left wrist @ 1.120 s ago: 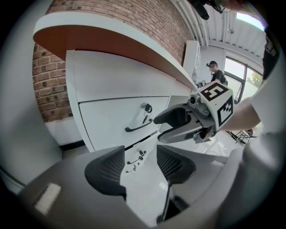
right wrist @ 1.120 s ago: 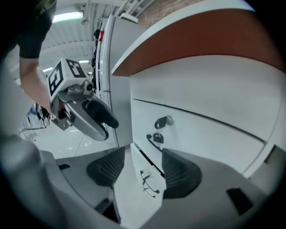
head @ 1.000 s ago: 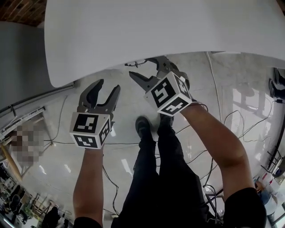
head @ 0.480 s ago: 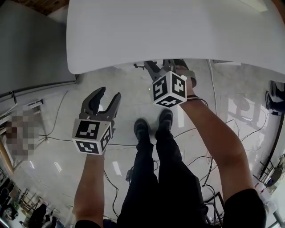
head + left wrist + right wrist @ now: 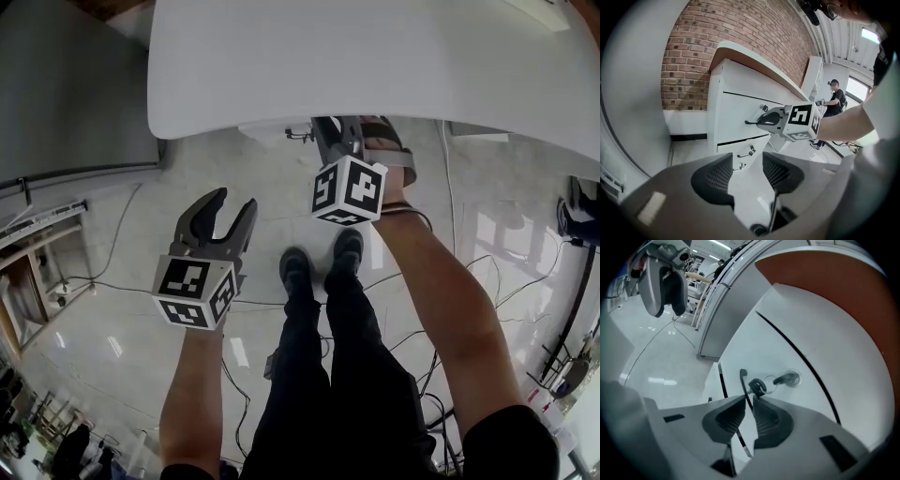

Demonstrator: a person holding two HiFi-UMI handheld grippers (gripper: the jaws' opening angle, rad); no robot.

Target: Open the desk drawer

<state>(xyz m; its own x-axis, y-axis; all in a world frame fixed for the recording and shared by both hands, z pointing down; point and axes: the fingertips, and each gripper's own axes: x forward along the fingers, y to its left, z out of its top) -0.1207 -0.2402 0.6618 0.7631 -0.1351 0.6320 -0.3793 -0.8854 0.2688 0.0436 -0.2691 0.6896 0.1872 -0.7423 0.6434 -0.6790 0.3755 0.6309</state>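
**Grasp stage of the drawer opening.** I have the right gripper (image 5: 749, 400) tucked under the edge of the white desk top (image 5: 375, 56). It is at the top drawer (image 5: 736, 117) of the pedestal that stands below the desk top. Its jaws have just been closing, and the thin dark drawer handle (image 5: 744, 380) runs between the pads. They appear to pinch it, though the wide-angle bend of the right gripper view leaves a sliver I cannot fully vouch for. I take the bar close to the key (image 5: 757, 386) that hangs in the lock (image 5: 788, 378), not the key itself, because only the bar gives a firm thing to pull on. The gripper slants down onto the handle so that the pads meet it from either side.

The left gripper (image 5: 232, 202) hangs over the floor (image 5: 103, 309), well apart from the desk. Its jaws have just been closing a little, yet they stand apart with nothing between them. I hold it out there so the drawer has a free path outward.

The drawer front sits flush with the lower drawers, so by my reading it is not yet opened. The next move, I judge, is a straight pull toward me.
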